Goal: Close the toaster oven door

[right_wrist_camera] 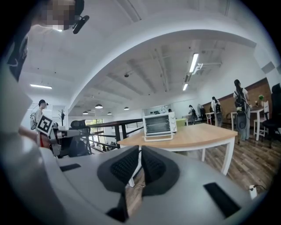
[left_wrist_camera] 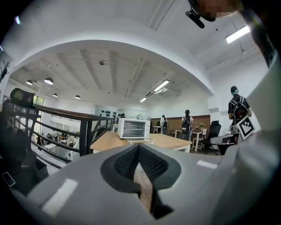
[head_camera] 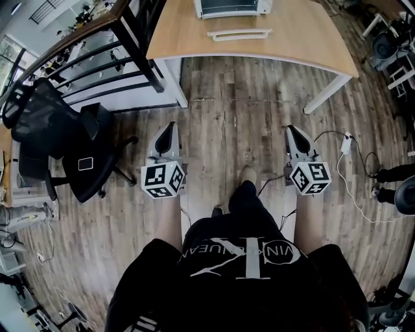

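Approach step. Toaster oven (head_camera: 232,6) top centre on counter (head_camera: 305,39), door (head_camera: 238,34) dropped open. Left claw (head_camera: 171,126), right claw (head_camera: 291,130) clenched, empty, well short. Next: step in, lift door.

The grey right gripper (right_wrist_camera: 140,148) is seen with its dark ribbed jaws pressed together at the tips, nothing caught between them. Well ahead, a white boxy toaster oven (right_wrist_camera: 160,123) is parked on a pale wooden table (right_wrist_camera: 206,132) with its door (right_wrist_camera: 156,138) dropped flat in front.
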`<control>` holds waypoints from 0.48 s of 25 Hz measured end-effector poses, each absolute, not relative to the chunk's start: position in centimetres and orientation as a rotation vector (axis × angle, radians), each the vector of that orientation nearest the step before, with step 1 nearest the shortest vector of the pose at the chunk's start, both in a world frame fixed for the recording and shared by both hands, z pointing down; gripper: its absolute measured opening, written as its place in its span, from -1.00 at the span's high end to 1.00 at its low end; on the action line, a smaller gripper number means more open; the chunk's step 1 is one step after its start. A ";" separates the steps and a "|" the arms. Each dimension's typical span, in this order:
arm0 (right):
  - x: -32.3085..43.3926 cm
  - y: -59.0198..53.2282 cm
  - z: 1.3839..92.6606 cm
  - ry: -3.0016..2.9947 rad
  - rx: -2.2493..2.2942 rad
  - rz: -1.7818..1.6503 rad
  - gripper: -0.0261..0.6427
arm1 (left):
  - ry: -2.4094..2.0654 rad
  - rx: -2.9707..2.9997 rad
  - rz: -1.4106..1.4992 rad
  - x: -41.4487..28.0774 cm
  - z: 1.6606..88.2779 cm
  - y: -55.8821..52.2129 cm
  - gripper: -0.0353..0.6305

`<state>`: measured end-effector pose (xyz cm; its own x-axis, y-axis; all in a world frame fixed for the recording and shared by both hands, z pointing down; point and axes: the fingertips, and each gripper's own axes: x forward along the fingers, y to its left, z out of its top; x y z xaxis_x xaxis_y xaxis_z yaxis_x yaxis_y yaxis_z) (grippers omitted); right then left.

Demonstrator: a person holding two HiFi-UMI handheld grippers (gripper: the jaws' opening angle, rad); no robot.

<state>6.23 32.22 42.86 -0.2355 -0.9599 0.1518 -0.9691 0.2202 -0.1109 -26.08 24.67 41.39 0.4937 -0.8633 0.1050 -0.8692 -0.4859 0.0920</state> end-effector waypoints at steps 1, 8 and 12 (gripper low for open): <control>6.5 31.6 42.8 -2.418 1.906 0.281 0.84 | -1.518 2.595 0.072 -25.8 41.4 24.1 0.86; 9.3 26.8 42.4 -2.429 1.924 0.240 0.83 | -1.528 2.576 0.084 -23.1 41.4 19.9 0.86; 10.5 24.3 42.5 -2.448 1.920 0.242 0.83 | -1.534 2.574 0.089 -21.6 41.3 17.9 0.86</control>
<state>10.48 24.30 42.52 -0.2429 -0.9635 0.1121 -0.9668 0.2311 -0.1088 -21.63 17.93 41.33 0.4769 -0.8701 0.1243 -0.8786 -0.4683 0.0930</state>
